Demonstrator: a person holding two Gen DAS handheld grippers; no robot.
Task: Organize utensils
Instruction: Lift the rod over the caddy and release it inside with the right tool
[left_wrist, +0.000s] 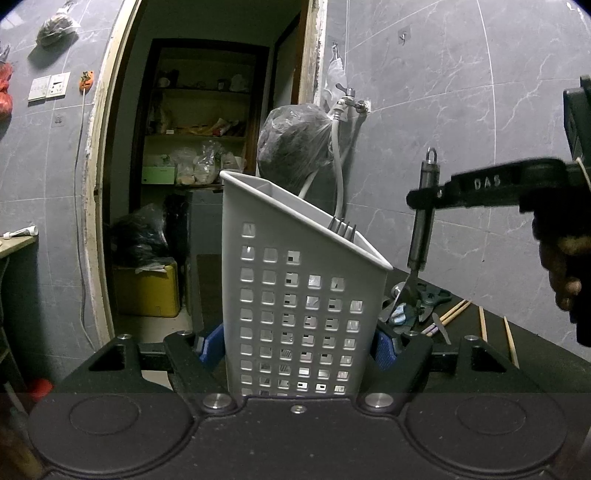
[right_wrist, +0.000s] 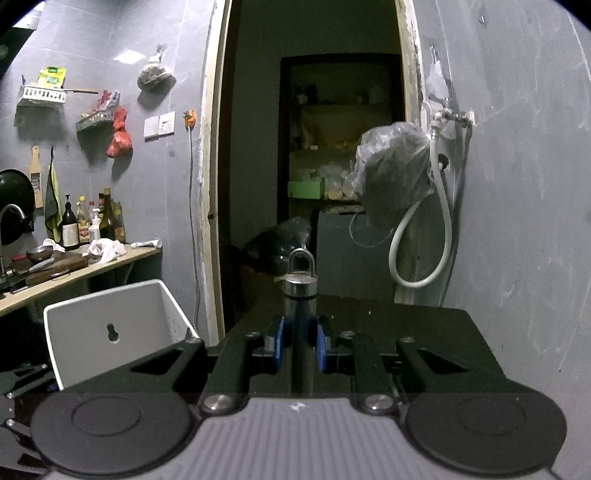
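In the left wrist view a white perforated utensil holder (left_wrist: 295, 295) stands upright between the blue pads (left_wrist: 211, 345) of my left gripper (left_wrist: 295, 347), which is shut on its sides. Fork tines (left_wrist: 343, 226) stick out of its low right corner. To the right of the holder, my right gripper (left_wrist: 424, 195) is shut on a steel-handled utensil (left_wrist: 423, 221) that hangs upright above the table. In the right wrist view that handle (right_wrist: 300, 291), topped by a ring, stands between the blue pads of the right gripper (right_wrist: 299, 347). The holder (right_wrist: 110, 332) lies low on the left.
On the black table (left_wrist: 535, 354) lie several utensils: shears (left_wrist: 430, 301), a spoon, chopsticks (left_wrist: 456, 310) and sticks (left_wrist: 511, 343). A tap with a white hose (right_wrist: 439, 206) and a hanging plastic bag (right_wrist: 395, 177) are on the wall behind. A doorway opens behind, with a cluttered counter (right_wrist: 92, 269) to its left.
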